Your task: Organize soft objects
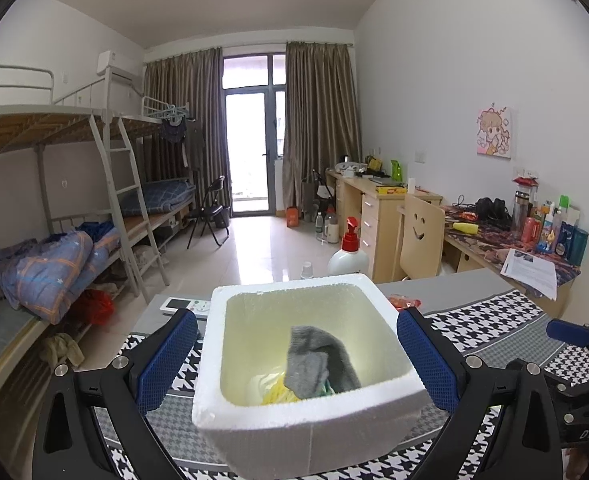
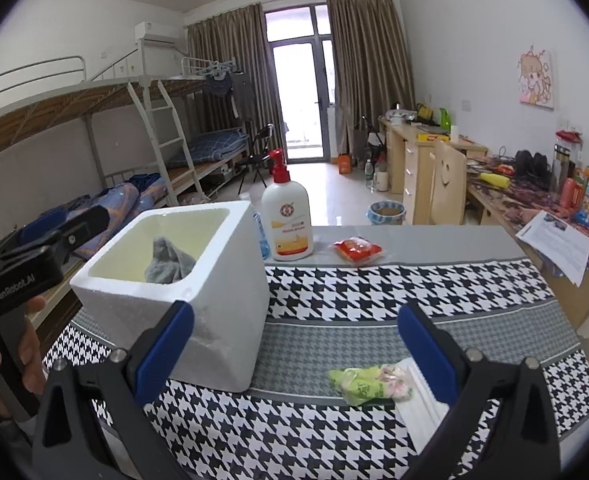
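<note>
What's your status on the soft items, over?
Left gripper open over foam box, grey cloth inside. Right gripper open, empty, near green-pink cloth on table. Nothing blocking it.

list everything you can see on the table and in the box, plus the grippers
foam box: 1, white, left part of table
grey cloth: 1, grey, inside box
yellow item: 1, yellow, under the cloth in box
green socks: 1 bundle, green and pink, on table right of box
pump bottle: 1, white with red pump, behind box
red packet: 1, red, far side of table
remote: 1, white, behind box
tablecloth: 1, black, white and grey houndstooth
left hand-held gripper: 1, black with blue pads, open over box
right hand-held gripper: 1, black with blue pads, open above socks
</note>
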`<state>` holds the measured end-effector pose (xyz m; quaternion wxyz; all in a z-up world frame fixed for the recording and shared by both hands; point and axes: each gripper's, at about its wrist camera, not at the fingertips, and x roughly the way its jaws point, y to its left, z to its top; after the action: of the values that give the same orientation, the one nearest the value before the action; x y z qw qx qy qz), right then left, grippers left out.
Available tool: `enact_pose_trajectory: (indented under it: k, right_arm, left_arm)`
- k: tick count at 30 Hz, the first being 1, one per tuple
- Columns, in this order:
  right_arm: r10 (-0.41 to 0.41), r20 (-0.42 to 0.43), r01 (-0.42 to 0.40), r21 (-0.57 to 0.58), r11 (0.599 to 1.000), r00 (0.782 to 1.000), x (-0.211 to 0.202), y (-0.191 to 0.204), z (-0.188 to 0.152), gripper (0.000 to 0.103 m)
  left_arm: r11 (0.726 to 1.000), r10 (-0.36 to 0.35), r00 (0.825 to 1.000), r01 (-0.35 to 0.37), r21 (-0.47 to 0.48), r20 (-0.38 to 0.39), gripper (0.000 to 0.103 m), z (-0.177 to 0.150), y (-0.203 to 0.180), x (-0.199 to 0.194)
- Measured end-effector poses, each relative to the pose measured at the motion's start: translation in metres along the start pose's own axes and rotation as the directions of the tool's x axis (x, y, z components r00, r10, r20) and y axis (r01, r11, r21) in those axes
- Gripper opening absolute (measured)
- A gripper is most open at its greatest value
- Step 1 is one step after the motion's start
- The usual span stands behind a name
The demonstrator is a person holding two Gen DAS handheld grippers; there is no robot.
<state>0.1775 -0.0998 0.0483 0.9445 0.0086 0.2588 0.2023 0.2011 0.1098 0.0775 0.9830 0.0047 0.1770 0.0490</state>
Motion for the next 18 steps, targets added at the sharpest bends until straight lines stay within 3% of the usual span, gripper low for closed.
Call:
enact_pose_trajectory:
  k: [9,15,18]
  right_arm:
    - [-0.011,0.043,0.009,0.037,0.999,0.999,-0.027,-0.001,-0.005,0.103]
    - [-0.001,0.151,-0.005,0.042,0.999,0.989,-0.051,-0.001,-0.013,0.103]
    - [0.037,0.153,-0.041,0.019,0.999,0.988,-0.061,0.003,-0.018,0.103]
  left_arm:
    - [1.0,-0.011,1.0,0.011,-0.009,0.024,0.1,-0.008,-0.006,-0.027]
    - [1.0,-0.014,0.999,0.014,-0.001,0.049,0.1,-0.014,-0.012,-0.05]
    - [1.0,-0.018,0.998,0.018,-0.003,0.065,0.1,-0.017,-0.015,-0.063]
